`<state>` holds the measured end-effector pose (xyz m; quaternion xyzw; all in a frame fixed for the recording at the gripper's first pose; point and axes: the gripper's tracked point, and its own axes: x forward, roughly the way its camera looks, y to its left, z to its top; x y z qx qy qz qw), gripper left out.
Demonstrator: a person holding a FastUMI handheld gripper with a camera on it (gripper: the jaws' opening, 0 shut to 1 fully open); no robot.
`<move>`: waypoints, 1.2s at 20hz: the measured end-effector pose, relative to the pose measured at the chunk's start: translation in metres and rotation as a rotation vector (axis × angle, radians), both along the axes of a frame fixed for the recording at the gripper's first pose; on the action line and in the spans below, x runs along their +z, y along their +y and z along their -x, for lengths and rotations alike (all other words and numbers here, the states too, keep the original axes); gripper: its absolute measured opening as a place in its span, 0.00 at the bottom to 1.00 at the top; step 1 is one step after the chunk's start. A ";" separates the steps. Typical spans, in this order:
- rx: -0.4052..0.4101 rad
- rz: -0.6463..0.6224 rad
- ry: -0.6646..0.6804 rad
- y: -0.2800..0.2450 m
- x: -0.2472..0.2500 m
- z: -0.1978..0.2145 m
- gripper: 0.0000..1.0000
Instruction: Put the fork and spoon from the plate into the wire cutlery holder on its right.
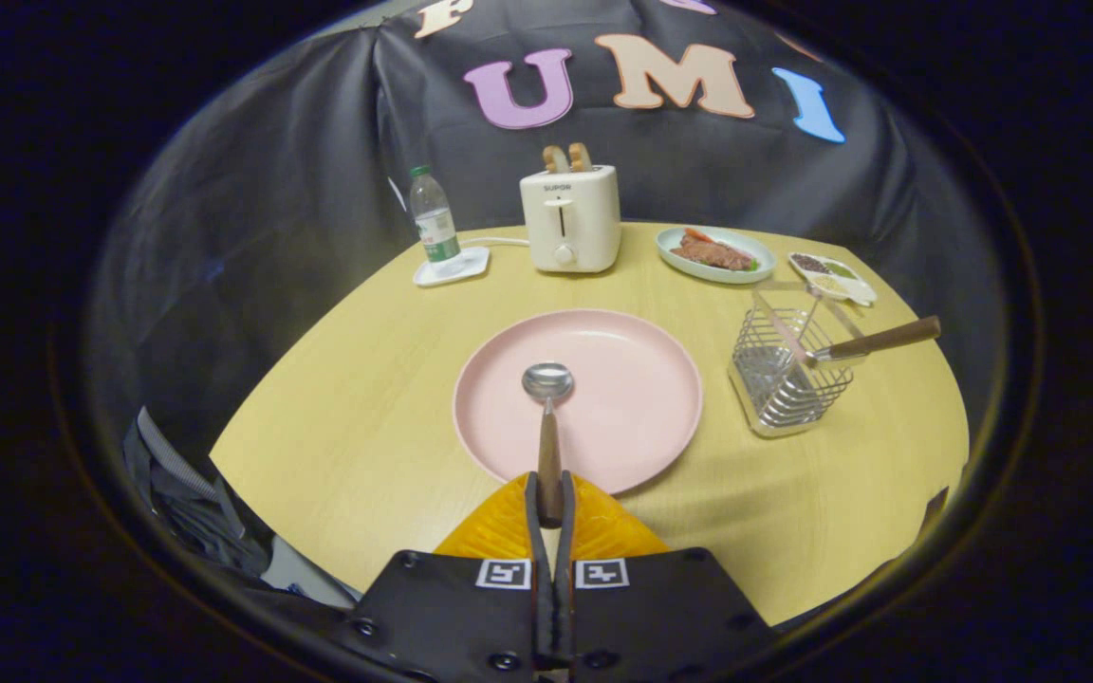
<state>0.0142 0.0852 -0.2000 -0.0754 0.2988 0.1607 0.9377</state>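
The tool [549, 507] is pressed together on the wooden handle of the spoon [547, 417], both fingers pinching the handle's near end so that the spoon runs straight out toward twelve o'clock. The grip sits far back on the handle, which leaves the bowl free ahead and, I judge, gives room to tip the spoon bowl-down into a holder later. Whether the bowl touches anything or hangs just above cannot be told from this angle.

The spoon's bowl lies over the middle of the pink plate [641, 398], which sits on the yellow table [366, 427] just ahead of the fingers. Nothing else lies on the plate.

At about two o'clock from the tool, just beside the plate on its right, stands the wire cutlery holder [784, 379]. The fork [874, 341] is already in it, head down, its wooden handle leaning out toward three o'clock; so half of the task looks done and the spoon is the piece left.

Farther out, at twelve o'clock beyond the plate, is a white toaster [570, 220] with bread standing in its slots. At eleven o'clock a water bottle [435, 220] stands on a white coaster. At one o'clock lie a dish of food [715, 253] and, past it, a small condiment tray [831, 277], both well apart from the plate.
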 end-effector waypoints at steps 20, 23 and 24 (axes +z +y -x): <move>-0.074 -0.007 -0.110 -0.084 0.146 -0.039 0.03; -0.110 0.019 -0.127 -0.109 0.166 -0.043 0.03; -0.120 0.033 -0.127 -0.117 0.170 -0.044 0.03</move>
